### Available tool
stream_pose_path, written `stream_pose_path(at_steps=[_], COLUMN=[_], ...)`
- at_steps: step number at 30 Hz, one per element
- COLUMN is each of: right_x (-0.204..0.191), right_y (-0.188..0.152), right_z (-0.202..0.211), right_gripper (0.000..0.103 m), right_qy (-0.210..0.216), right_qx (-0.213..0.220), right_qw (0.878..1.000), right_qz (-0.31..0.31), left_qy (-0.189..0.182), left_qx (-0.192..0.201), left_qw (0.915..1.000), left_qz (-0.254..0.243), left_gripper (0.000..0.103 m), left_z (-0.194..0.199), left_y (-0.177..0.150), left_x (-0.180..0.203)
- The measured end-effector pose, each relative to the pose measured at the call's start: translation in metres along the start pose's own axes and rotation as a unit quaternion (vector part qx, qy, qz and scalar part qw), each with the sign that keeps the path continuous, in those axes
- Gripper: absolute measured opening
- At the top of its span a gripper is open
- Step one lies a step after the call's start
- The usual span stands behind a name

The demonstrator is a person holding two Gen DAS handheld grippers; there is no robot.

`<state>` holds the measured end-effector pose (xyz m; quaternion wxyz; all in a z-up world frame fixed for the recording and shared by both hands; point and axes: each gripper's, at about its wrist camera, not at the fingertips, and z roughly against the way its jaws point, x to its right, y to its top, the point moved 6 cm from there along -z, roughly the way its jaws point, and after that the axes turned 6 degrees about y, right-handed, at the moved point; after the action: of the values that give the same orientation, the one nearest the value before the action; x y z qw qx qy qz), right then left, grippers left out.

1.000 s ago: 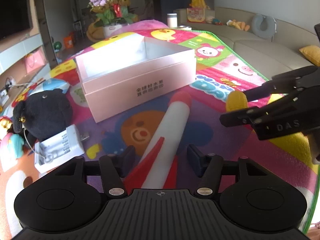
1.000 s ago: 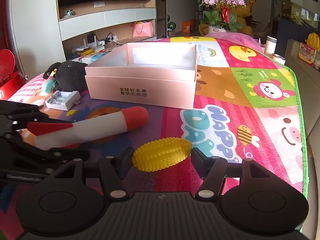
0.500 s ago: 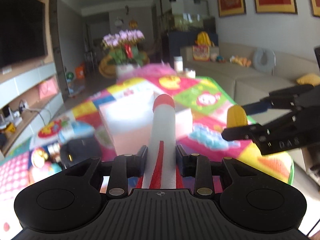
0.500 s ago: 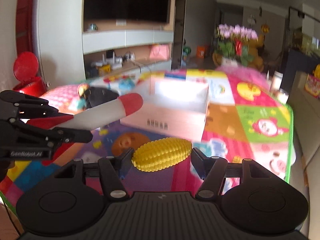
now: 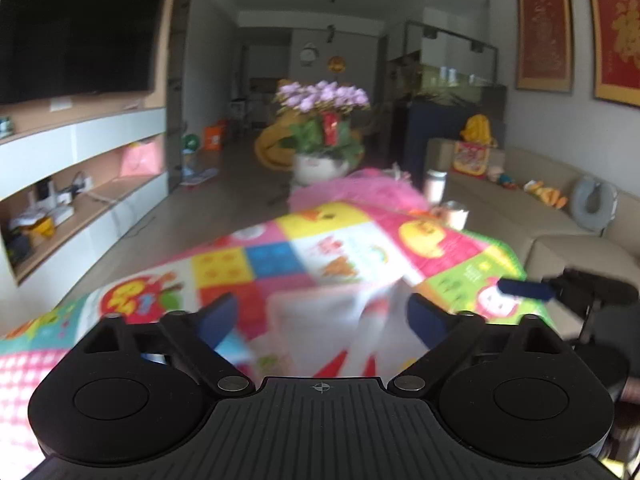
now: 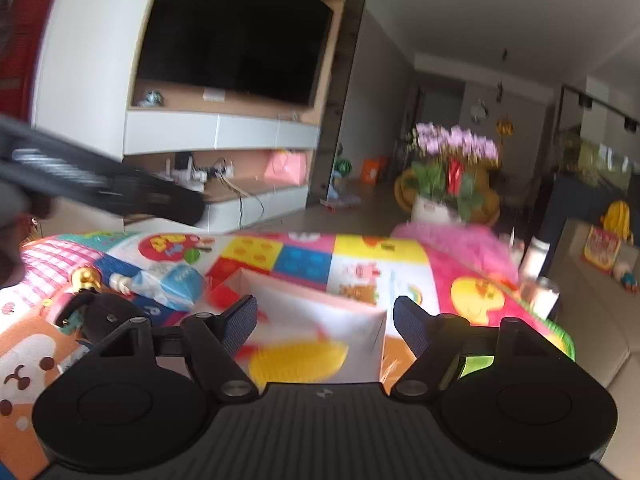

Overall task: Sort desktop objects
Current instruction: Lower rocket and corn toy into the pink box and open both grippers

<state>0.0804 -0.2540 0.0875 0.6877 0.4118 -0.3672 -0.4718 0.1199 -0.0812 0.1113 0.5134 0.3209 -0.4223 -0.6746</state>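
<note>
My left gripper (image 5: 322, 322) hangs above the pink box (image 5: 304, 312), and its jaws are opening wide. The white and red foam rocket (image 5: 370, 340) shows as a blur between and below them, free of both pads. In the right wrist view the jaws of my right gripper (image 6: 326, 328) are opening over the box (image 6: 324, 316). The yellow ribbed corn toy (image 6: 298, 360) is a blur below them inside the box, touching neither pad. The other gripper's finger (image 5: 524, 288) shows at the right of the left wrist view.
The box rests on a colourful play mat (image 5: 280, 256). A black plush toy (image 6: 108, 316) lies left of the box. A flower pot (image 5: 320, 140) and a white jar (image 5: 435, 186) stand past the mat's far edge. A sofa (image 5: 560, 220) runs along the right.
Both grippers rose from the mat with their toys and moved over the box. Both jaws have spread, and the rocket and the corn toy have dropped out of their grips.
</note>
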Motion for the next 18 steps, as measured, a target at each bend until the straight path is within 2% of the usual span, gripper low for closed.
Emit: stream_pose_path(at_steps=[3, 8, 13, 16, 18], right_x=[-0.013, -0.043, -0.071, -0.094, -0.111], right_y=[-0.023, -0.060, -0.067, -0.066, -0.065], right_z=[-0.003, 0.000, 0.006, 0.001, -0.010], right_gripper=[0.086, 0.088, 0.094, 0.094, 0.094], right_qy=[0.025, 0.057, 0.103, 0.130, 0.156], right_qx=[-0.008, -0.046, -0.065, -0.072, -0.092], right_qw=[1.000, 0.997, 0.993, 0.989, 0.983], right_qz=[-0.003, 0.016, 0.006, 0.003, -0.016], left_qy=[0.033, 0.065, 0.106, 0.108, 0.118], left_qx=[-0.028, -0.119, -0.145, -0.172, -0.164], left_qw=[0.9989, 0.9906, 0.9823, 0.9783, 0.9793], left_qz=[-0.018, 0.014, 0.053, 0.040, 0.012], left_gripper=[0.101, 0.103, 0.103, 0.103, 0.103], left_z=[0.013, 0.021, 0.030, 0.036, 0.044], left_y=[-0.052, -0.135, -0.170, -0.182, -0.187], left_x=[-0.015, -0.035, -0.059, -0.059, -0.053])
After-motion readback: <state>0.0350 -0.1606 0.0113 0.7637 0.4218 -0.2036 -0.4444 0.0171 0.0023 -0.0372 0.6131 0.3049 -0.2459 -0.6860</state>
